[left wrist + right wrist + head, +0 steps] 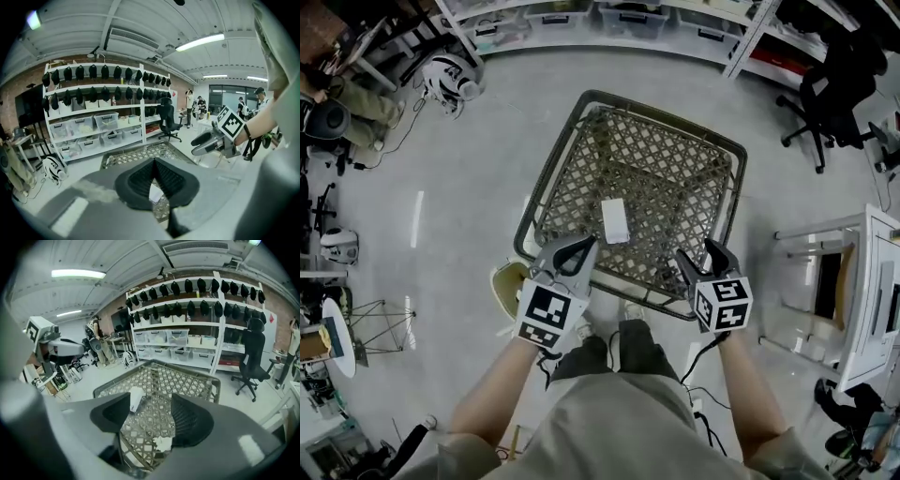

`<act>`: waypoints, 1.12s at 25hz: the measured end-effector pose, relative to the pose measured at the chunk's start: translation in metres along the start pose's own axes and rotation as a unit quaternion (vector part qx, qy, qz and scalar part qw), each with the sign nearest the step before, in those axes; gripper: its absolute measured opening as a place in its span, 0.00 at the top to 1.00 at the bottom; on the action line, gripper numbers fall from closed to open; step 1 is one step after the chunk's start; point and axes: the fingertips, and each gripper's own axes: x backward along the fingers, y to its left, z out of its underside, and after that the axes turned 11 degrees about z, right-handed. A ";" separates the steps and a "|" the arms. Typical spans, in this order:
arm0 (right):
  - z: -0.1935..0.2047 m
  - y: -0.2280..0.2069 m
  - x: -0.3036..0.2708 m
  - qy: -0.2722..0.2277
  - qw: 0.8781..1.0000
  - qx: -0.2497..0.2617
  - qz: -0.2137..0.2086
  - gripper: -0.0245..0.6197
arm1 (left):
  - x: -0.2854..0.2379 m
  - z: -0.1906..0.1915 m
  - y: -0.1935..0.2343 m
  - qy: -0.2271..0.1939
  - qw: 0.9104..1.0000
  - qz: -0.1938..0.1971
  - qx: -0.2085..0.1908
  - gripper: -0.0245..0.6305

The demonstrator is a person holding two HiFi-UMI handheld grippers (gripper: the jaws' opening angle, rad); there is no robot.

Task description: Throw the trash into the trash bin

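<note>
Head view, looking steeply down. A person stands at 6 o'clock, both forearms extended toward a wire basket of diamond mesh in the middle of the floor.

- **Trash:** a white carton (the plainest piece of trash here) lies flat on the mesh bottom. It is toward the basket's 6 o'clock rim and apart from both grippers.
- **Left gripper:** at 7 o'clock of the basket, tips over the near rim. Its jaws meet tip to tip. The left gripper view shows only a narrow slit below the tips, with the carton visible beyond it.
- **Right gripper:** at 5 o'clock of the basket. Its jaws stand wide apart, and the right gripper view shows only basket mesh between them.
- **Crumpled white wad:** by the near rim, just beside the right-hand jaw. Whether it lies inside the basket cannot be told.
- **Pale round container:** on the floor at 8 o'clock of the basket, partly hidden by the left gripper.
- **Surroundings:** storage shelves at 12 o'clock and an office chair at 2 o'clock.
</note>
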 end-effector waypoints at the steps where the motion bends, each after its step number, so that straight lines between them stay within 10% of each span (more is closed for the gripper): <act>1: 0.016 -0.005 -0.006 0.017 1.000 0.001 0.002 0.53 | -0.009 0.005 -0.002 0.007 1.000 0.005 0.005 0.96; 14: 0.164 -0.027 -0.076 0.169 0.986 0.002 0.007 0.55 | -0.073 0.105 -0.022 0.096 0.991 0.030 0.089 0.96; 28: 0.188 -0.027 -0.103 0.205 0.978 0.018 0.022 0.82 | -0.066 0.139 -0.020 0.100 0.984 0.008 0.150 0.96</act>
